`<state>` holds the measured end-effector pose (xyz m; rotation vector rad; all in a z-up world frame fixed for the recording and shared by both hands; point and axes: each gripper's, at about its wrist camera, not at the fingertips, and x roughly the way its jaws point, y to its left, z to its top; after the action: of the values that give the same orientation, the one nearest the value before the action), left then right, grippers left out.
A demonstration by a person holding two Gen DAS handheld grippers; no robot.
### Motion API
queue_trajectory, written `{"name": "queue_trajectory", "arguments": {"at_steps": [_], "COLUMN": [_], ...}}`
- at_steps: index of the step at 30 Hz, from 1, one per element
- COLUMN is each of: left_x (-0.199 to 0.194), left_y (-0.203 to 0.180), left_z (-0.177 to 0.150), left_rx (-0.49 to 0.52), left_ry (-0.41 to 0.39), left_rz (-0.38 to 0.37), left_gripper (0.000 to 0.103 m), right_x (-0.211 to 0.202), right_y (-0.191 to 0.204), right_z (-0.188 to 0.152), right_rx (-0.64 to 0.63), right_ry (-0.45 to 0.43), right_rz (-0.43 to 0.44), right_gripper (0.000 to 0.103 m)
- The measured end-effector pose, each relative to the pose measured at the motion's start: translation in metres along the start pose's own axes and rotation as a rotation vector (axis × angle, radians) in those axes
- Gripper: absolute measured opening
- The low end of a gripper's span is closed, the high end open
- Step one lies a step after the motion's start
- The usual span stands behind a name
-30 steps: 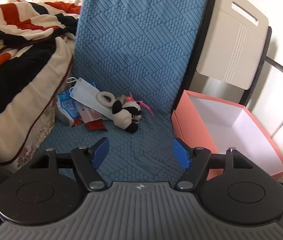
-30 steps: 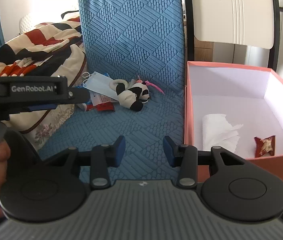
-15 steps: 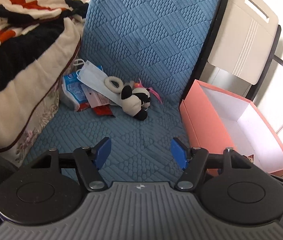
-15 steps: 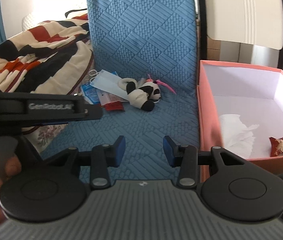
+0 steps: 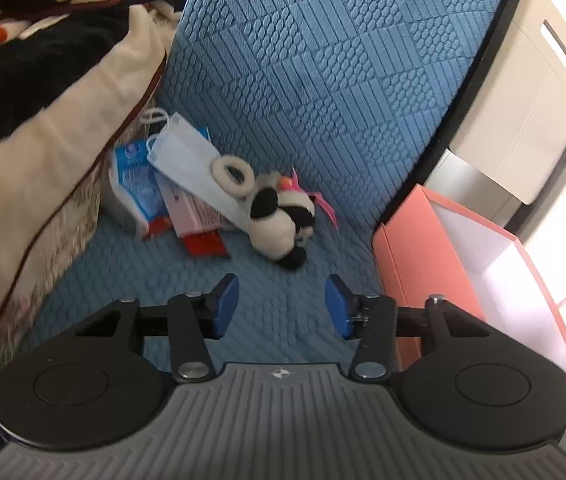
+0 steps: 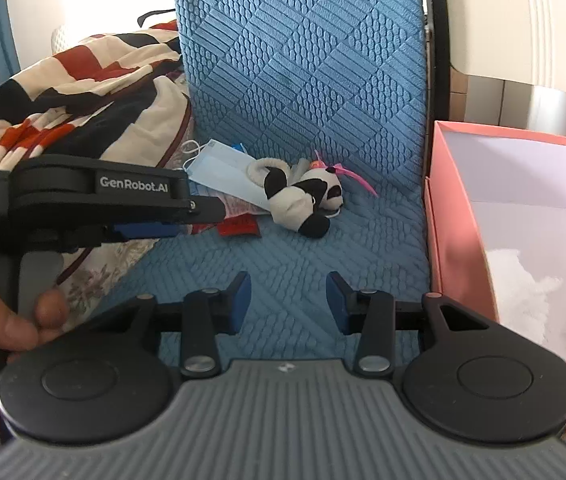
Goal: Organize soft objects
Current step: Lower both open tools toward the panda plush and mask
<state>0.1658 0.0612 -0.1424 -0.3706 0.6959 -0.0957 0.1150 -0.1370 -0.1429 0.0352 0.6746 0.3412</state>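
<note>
Both the left gripper (image 5: 281,306) and right gripper (image 6: 288,303) hang released and empty over the blue cushion (image 5: 267,320). Ahead lies the panda toy (image 5: 279,224), head toward the pink box (image 5: 415,264), overlapping a face mask (image 5: 187,160) and packets (image 5: 139,184) beside the blanket (image 5: 43,120).

1. The blue seat cover (image 5: 323,92) is quilted cloth, matt, embossed with ribbed and pebbled squares.
2. The plush panda (image 5: 279,224) is soft, fuzzy fabric in black and white.
3. The face mask (image 5: 191,164) is thin, pale blue non-woven cloth.
4. The tissue packet (image 5: 135,184) beside the mask is glossy plastic film.
5. The pink box (image 5: 415,248) is smooth matt cardboard, white inside.
6. The blanket (image 5: 43,80) is thick fleecy cloth.
7. The left gripper (image 5: 281,304) has matt black plastic arms, shiny metal pivot screws and blue rubbery pads (image 5: 225,300); its grey body is ribbed.
</note>
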Motion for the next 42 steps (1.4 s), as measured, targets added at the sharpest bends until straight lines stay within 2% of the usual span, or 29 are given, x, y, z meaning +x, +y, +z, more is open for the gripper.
{"name": "queue_trajectory", "arguments": {"at_steps": [5,11,19,22,23,26,32,40,42], "left_x": [0.022,0.049,0.107,0.12,0.123,0.131,0.155,0.186,0.191], "left_y": [0.0,-0.001,0.004,0.005,0.003,-0.001,0.008,0.019,0.022], "left_z": [0.018,0.045,0.074,0.08,0.083,0.091,0.111,0.125,0.127], "left_rx": [0.043,0.101,0.153,0.155,0.159,0.197,0.194,0.233,0.231], "left_ry": [0.005,-0.002,0.062,0.091,0.084,0.079,0.112,0.179,0.185], "left_rz": [0.009,0.048,0.129,0.116,0.156,0.149,0.147,0.218,0.219], "left_gripper": [0.047,0.047,0.047,0.047,0.047,0.047,0.047,0.047,0.047], "right_x": [0.026,0.057,0.099,0.113,0.119,0.134,0.172,0.218,0.225], "right_y": [-0.007,-0.014,-0.031,-0.039,-0.043,-0.057,-0.081,-0.1,-0.103], "right_z": [0.013,0.029,0.053,0.062,0.066,0.079,0.097,0.097,0.095], "right_rx": [0.026,0.029,0.07,0.089,0.103,0.171,0.338,0.468,0.497], "right_ry": [0.017,0.021,0.038,0.035,0.038,0.058,0.134,0.262,0.273], "right_rz": [0.024,0.011,0.03,0.025,0.033,0.052,0.122,0.127,0.166], "right_gripper": [0.044,0.044,0.044,0.044,0.044,0.045,0.045,0.047,0.047]}}
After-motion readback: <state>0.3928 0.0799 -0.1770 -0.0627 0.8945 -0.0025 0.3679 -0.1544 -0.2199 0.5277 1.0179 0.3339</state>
